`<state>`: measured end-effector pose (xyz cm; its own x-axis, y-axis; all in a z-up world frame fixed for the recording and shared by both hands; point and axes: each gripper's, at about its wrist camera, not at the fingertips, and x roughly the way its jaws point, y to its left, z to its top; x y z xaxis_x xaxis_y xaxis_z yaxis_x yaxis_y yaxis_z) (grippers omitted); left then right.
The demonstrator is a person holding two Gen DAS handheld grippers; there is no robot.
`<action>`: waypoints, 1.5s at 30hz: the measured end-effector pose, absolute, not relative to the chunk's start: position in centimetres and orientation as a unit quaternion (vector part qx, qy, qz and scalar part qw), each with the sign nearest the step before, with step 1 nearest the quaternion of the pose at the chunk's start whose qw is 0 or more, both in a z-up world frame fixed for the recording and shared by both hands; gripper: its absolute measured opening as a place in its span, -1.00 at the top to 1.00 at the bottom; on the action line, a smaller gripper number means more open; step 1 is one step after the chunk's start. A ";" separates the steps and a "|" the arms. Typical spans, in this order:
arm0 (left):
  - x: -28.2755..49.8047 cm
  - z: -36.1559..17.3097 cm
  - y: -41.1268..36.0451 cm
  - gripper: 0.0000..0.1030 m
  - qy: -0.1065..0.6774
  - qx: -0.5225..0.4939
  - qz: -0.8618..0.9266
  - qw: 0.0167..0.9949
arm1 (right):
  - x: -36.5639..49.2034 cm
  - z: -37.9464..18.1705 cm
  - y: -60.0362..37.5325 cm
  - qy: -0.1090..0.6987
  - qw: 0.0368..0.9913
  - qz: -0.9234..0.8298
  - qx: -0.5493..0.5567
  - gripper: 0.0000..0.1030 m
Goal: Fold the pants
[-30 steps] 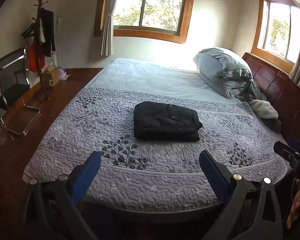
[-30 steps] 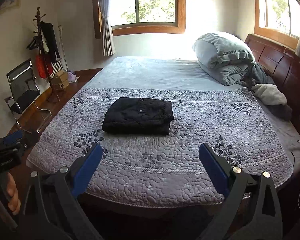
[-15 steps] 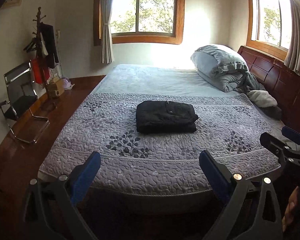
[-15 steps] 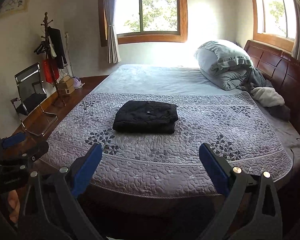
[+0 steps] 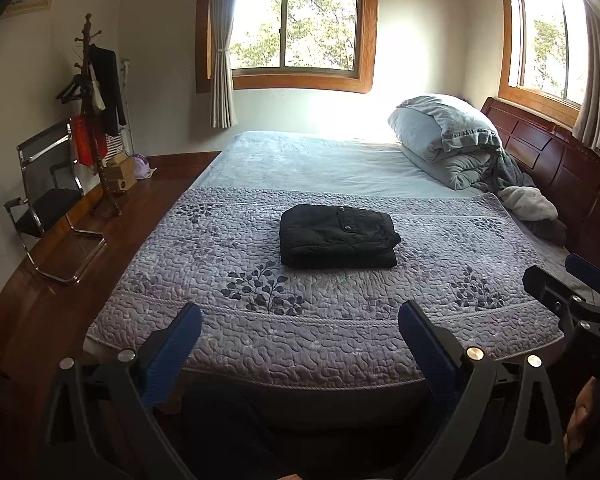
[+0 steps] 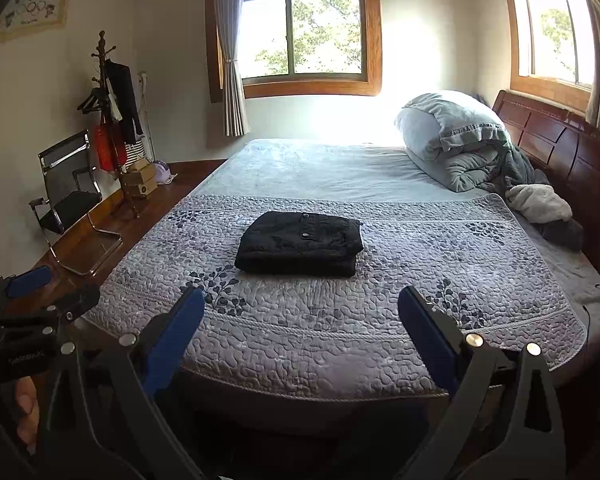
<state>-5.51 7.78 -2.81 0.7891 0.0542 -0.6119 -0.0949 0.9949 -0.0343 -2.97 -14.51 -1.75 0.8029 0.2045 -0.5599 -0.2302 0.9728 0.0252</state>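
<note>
Black pants (image 5: 336, 237) lie folded in a compact rectangle in the middle of the grey quilted bedspread (image 5: 340, 320); they also show in the right wrist view (image 6: 300, 243). My left gripper (image 5: 300, 340) is open and empty, held back off the foot of the bed, well short of the pants. My right gripper (image 6: 302, 320) is open and empty too, also back from the bed's edge. Each gripper shows at the other view's edge: the right one (image 5: 572, 300) and the left one (image 6: 32, 300).
A folded grey duvet (image 5: 448, 140) and loose clothes (image 5: 528, 204) lie by the wooden headboard (image 5: 560, 168) at the right. A black chair (image 5: 48, 200), a coat rack (image 5: 96, 120) and boxes stand along the left wall on the wooden floor.
Both grippers have drawn back and up from the bed; the folded pants look smaller and farther. The pants have not moved. Both grippers stay open.
</note>
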 end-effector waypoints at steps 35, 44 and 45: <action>-1.2 -2.8 7.0 -0.93 0.336 -0.030 0.047 0.940 | 0.7 -2.2 -13.7 0.305 0.943 0.126 -0.028 -0.89; -0.5 -2.7 7.0 -0.93 0.336 -0.029 0.046 0.940 | 1.2 -2.8 -13.7 0.313 0.941 0.124 -0.026 -0.89; -0.5 -2.7 6.9 -0.93 0.335 -0.028 0.046 0.941 | 1.2 -2.9 -13.7 0.313 0.941 0.124 -0.025 -0.89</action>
<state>-0.54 6.91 -2.68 0.7711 0.0676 -0.6331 -0.1057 0.9941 -0.0226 1.19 -13.71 -2.87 0.7733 0.2173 -0.5957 -0.2487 0.9681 0.0303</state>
